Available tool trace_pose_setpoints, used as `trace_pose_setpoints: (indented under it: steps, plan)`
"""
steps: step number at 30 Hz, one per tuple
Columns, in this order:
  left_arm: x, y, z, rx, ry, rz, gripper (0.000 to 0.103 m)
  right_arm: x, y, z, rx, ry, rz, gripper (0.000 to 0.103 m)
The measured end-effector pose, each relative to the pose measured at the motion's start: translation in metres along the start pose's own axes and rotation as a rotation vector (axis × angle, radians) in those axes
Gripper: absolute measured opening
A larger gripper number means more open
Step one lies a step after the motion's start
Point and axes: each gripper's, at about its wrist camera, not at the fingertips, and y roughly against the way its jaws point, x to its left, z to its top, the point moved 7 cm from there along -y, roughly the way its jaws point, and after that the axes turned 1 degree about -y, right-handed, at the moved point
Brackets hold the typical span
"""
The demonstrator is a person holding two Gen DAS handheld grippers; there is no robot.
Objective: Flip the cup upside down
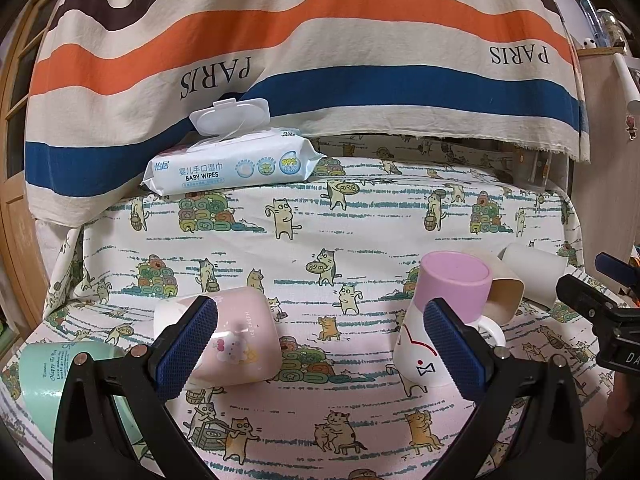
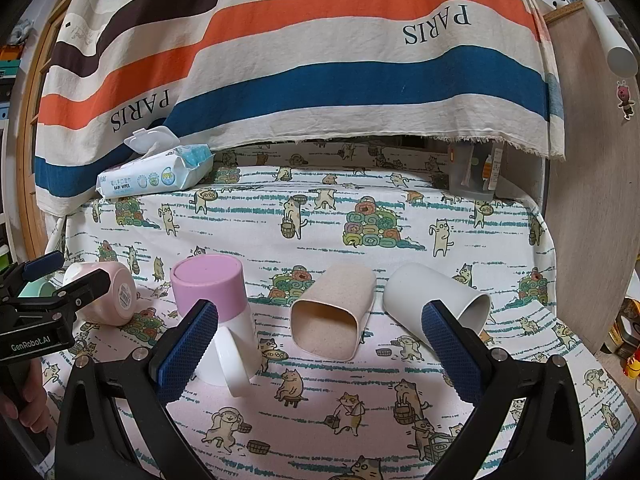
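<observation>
Several cups are on the cat-print cloth. A pink-and-white mug (image 1: 448, 312) (image 2: 216, 312) stands upside down, pink base up. A pale pink cup (image 1: 236, 336) (image 2: 104, 296) lies on its side. A mint cup (image 1: 52, 376) lies at far left. A beige cup (image 2: 336, 316) (image 1: 504, 296) and a white cup (image 2: 432, 300) (image 1: 536, 272) lie on their sides. My left gripper (image 1: 320, 344) is open and empty between the pale pink cup and the mug. My right gripper (image 2: 320, 348) is open and empty in front of the beige cup.
A baby wipes pack (image 1: 232, 160) (image 2: 156, 172) with its lid open lies at the back left. A striped cloth (image 1: 320, 40) hangs behind. A clear box (image 2: 472, 176) sits at the back right. A wooden panel (image 2: 592, 200) stands at the right.
</observation>
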Motion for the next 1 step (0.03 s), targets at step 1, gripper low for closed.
trace_pose_setpoints:
  steps: [1]
  plan:
    - [0.0000, 0.0000, 0.0001, 0.000, 0.000, 0.000, 0.102, -0.0001, 0.0000, 0.0000, 0.000, 0.000, 0.000, 0.103]
